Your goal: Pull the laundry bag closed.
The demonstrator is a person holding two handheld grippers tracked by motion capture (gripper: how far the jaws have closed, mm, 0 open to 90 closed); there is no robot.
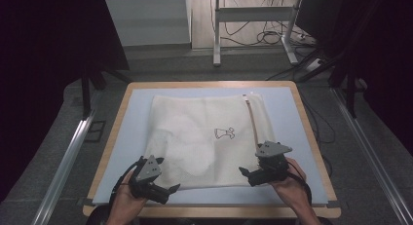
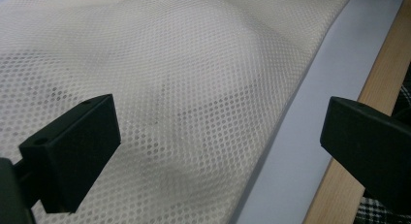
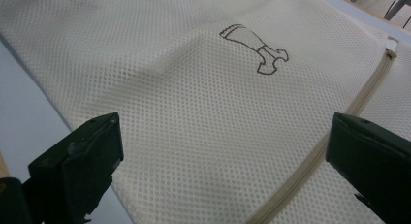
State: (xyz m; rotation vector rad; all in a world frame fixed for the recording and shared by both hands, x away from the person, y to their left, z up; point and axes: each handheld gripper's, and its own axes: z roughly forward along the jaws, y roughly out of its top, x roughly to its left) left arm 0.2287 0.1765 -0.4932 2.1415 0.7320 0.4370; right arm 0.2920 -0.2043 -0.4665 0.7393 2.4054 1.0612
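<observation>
Mesh bag (image 1: 204,137): a cream, fine-mesh laundry-type bag lying flat on the pale blue mat (image 1: 292,118) of the wooden-edged table (image 1: 311,127). It covers the middle of the mat and its near edge runs close to the 6 o'clock side.

Zipper (image 1: 252,122): a tan strip running from 12 toward 6 o'clock down the bag's right part, with its white end tab at the far edge; it looks closed, though I cannot be sure.

Printed mark (image 3: 254,48): a small dark outline drawing near the bag's centre, at about 12 o'clock from the right gripper's camera.

Contents: paler patches under the mesh suggest something soft inside; what it is I cannot tell.

Left gripper (image 1: 171,188): held low at about 7 o'clock of the bag, aimed across its near-left corner. In the left gripper view the 2 jaws stand wide apart, 1 over mesh, 1 over the table edge, holding nothing.

Right gripper (image 1: 242,171): held at about 5 o'clock of the bag, near the zipper's lower end. Its jaws also gape wide, straddling mesh and zipper, with nothing between them.

Why so placed: both grippers flank the near edge, probably ready to take hold of the bag's 2 near corners or its edge.
</observation>
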